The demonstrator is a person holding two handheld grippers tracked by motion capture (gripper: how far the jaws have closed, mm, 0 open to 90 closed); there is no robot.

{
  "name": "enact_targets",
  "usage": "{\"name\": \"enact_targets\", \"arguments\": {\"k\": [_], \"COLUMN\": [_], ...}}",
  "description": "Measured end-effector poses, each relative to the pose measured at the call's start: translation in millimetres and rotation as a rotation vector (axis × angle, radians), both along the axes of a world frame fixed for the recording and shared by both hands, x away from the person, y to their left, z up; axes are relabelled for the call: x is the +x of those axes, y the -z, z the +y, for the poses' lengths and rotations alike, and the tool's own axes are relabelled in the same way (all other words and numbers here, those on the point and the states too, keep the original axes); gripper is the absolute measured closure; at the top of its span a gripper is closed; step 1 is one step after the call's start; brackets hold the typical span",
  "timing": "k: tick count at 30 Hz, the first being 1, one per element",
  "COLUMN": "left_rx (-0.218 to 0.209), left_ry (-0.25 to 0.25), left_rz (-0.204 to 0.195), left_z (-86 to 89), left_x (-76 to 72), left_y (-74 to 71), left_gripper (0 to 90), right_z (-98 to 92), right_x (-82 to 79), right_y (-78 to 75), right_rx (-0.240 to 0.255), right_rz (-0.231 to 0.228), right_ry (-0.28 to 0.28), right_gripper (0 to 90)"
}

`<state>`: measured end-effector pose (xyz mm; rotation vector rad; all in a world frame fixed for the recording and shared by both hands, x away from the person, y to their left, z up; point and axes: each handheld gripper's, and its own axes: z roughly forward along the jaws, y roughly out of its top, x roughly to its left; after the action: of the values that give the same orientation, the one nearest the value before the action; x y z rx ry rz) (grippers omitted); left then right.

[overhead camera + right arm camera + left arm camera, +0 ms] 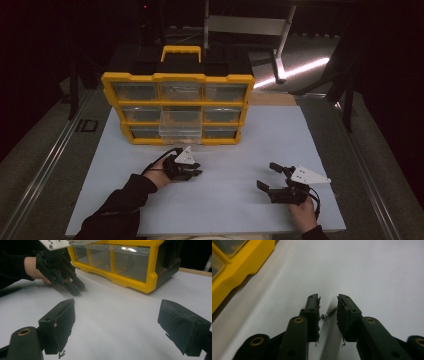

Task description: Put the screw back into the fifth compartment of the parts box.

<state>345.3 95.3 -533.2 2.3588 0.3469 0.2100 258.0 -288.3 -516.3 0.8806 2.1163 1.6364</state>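
A small silver screw (329,312) lies on the white table sheet (374,277), between the jaws of my left gripper (328,298). The jaws stand close on either side of it with a narrow gap, and the pads do not press it. In the high view the left gripper (196,173) rests low on the sheet in front of the yellow drawer organizer (177,77). My right gripper (266,175) sits at the front right, its jaws wide open with nothing between them (116,307). From the right gripper view, the left gripper (75,288) and the hand holding it are at the upper left.
The yellow organizer holds several clear drawers; one middle drawer (180,131) in the lower row is pulled out toward me. The white sheet (230,150) ends in edges left, right and front, with dark floor around. A metal frame (245,25) stands behind the organizer.
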Motion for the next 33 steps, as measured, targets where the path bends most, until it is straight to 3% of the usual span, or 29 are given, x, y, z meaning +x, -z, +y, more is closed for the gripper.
{"name": "enact_targets", "arguments": {"k": [8, 12, 20, 33], "left_rx": [0.011, 0.040, 0.036, 0.053], "left_ry": [0.016, 0.014, -0.019, -0.011], "left_rz": [0.027, 0.029, 0.059, 0.020], "left_z": [-3.0, -5.0, -6.8, -11.5], "left_x": [-1.2, -1.0, -1.1, -13.0], "left_y": [-1.4, -3.7, -4.9, -14.7], "left_gripper": [85.5, 85.8, 86.8, 86.9], "right_z": [0.1, 0.1, 0.0, 0.0], "right_x": [-0.1, -0.2, -0.1, -0.3], "right_y": [-0.1, -0.2, -0.1, -0.4], "right_rx": [0.000, 0.000, 0.001, 0.001], "right_rz": [0.000, -0.001, 0.000, 0.000], "right_ry": [-0.001, -0.001, 0.000, 0.000], "right_gripper": [14.3, 14.3, 14.3, 14.3]}}
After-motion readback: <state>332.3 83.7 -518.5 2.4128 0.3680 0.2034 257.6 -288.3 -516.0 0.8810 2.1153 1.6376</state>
